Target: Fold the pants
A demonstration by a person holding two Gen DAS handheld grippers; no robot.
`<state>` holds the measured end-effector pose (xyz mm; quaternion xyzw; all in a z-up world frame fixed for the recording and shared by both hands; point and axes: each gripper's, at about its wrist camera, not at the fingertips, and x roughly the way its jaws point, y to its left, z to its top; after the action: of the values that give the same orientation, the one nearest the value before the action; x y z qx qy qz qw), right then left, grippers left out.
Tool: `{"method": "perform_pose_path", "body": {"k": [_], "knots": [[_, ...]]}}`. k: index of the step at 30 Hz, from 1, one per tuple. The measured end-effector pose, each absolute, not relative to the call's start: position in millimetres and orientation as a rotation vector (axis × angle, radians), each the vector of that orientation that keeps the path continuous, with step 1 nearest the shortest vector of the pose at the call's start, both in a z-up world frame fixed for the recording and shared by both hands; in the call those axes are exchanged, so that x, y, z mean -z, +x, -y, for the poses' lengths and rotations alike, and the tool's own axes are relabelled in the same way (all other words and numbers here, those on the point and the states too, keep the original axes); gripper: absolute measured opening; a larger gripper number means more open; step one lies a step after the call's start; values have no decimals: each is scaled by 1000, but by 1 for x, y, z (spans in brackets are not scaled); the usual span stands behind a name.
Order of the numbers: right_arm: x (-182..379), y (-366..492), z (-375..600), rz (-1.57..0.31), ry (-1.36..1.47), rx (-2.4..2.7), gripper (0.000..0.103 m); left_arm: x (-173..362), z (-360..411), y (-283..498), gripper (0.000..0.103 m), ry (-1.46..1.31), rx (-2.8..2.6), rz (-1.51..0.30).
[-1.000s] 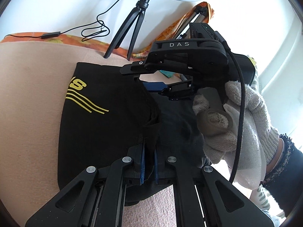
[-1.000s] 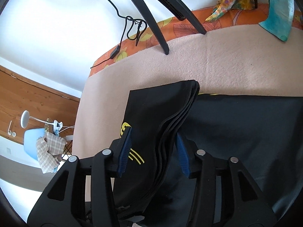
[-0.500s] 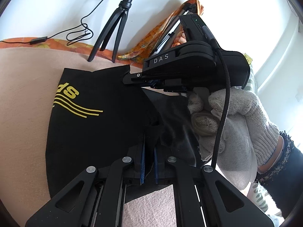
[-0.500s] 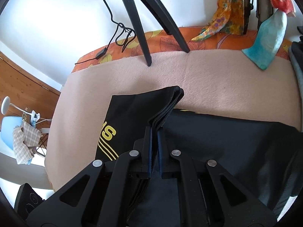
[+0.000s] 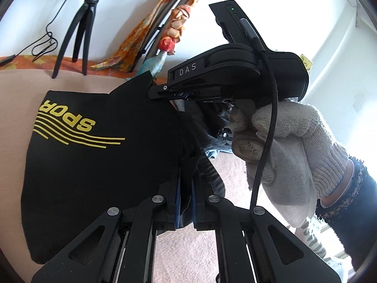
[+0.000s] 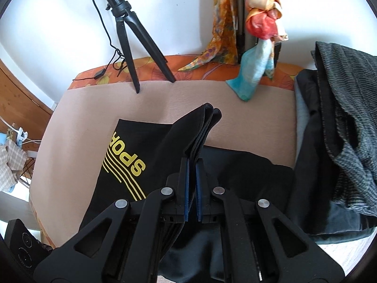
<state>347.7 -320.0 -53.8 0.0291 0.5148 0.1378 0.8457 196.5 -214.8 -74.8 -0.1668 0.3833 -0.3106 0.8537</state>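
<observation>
Black pants (image 5: pixel 99 165) with a yellow "SPORT" print lie on a beige blanket (image 5: pixel 14 108). My left gripper (image 5: pixel 186 188) is shut on a bunched edge of the pants and lifts it. My right gripper (image 6: pixel 192 184) is shut on a stack of folded layers of the pants (image 6: pixel 150 151), raised off the blanket. The right gripper body and its gloved hand (image 5: pixel 282 141) show in the left wrist view, just right of the lifted fabric.
A black tripod (image 6: pixel 132 35) with a ring light stands at the blanket's far edge. Colourful scarves (image 6: pixel 259 23) hang behind. A pile of dark and grey clothes (image 6: pixel 341 129) lies at the right. A teal cloth (image 6: pixel 252 75) rests at the back.
The right gripper closed on the folded layers. Both grippers lifted the pants edge and carried it to the right, exposing more of the yellow print.
</observation>
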Motion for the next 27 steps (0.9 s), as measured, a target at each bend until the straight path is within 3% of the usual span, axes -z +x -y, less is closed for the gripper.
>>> {"method": "perform_pose_path", "body": {"k": [27], "knots": [[86, 331, 370, -1140, -80, -136, 6, 97, 287, 178, 9, -222, 800, -959]]}}
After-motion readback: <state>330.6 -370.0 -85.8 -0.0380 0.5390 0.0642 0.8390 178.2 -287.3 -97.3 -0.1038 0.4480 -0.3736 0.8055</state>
